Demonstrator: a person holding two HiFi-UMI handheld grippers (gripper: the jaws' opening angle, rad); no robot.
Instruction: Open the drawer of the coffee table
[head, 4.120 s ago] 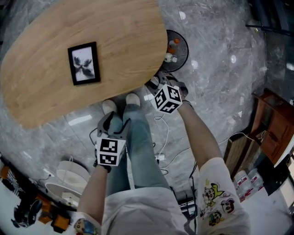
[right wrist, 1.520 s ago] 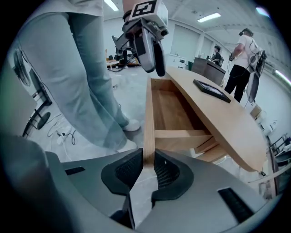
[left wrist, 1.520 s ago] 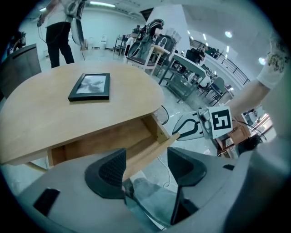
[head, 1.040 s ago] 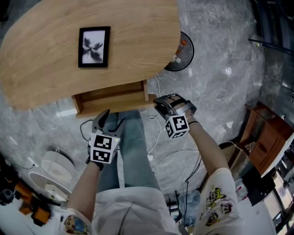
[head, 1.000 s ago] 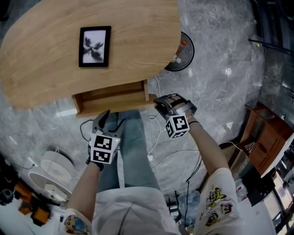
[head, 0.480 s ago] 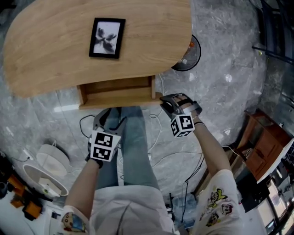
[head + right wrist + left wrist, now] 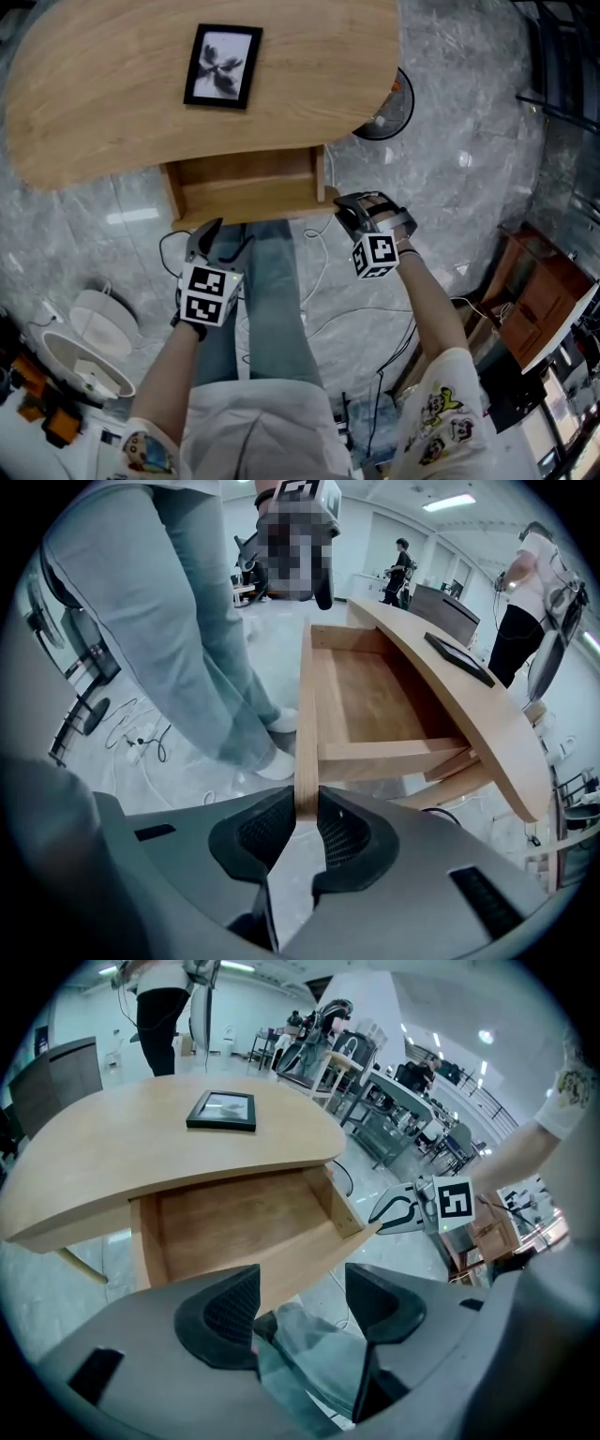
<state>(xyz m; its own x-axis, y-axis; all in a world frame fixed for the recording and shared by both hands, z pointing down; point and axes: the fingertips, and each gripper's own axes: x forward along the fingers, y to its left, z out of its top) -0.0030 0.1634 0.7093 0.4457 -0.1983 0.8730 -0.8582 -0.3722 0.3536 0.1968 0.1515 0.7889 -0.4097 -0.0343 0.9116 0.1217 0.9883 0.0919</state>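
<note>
The oval wooden coffee table (image 7: pixel 112 112) has its drawer (image 7: pixel 246 186) pulled out toward me, and the drawer's inside looks bare. My right gripper (image 7: pixel 345 206) is shut on the right end of the drawer front (image 7: pixel 307 714); the thin panel edge sits pinched between its pads (image 7: pixel 262 838). My left gripper (image 7: pixel 221 242) hangs below the drawer's left part, beside my jeans leg, apart from the wood. Its fingers (image 7: pixel 223 1314) stand open with nothing between them. The left gripper view shows the drawer (image 7: pixel 239 1224) and the right gripper (image 7: pixel 405 1213) at its corner.
A black picture frame (image 7: pixel 223 66) lies on the table top. A dark round fan (image 7: pixel 396 105) stands on the marble floor past the table's right end. Cables (image 7: pixel 328 305) trail by my feet. A white appliance (image 7: pixel 89 342) sits lower left, a wooden cabinet (image 7: pixel 544 291) right.
The drawer has slid further out from under the table top, with the right gripper still clamped on its front. The left gripper has shifted slightly and stays open.
</note>
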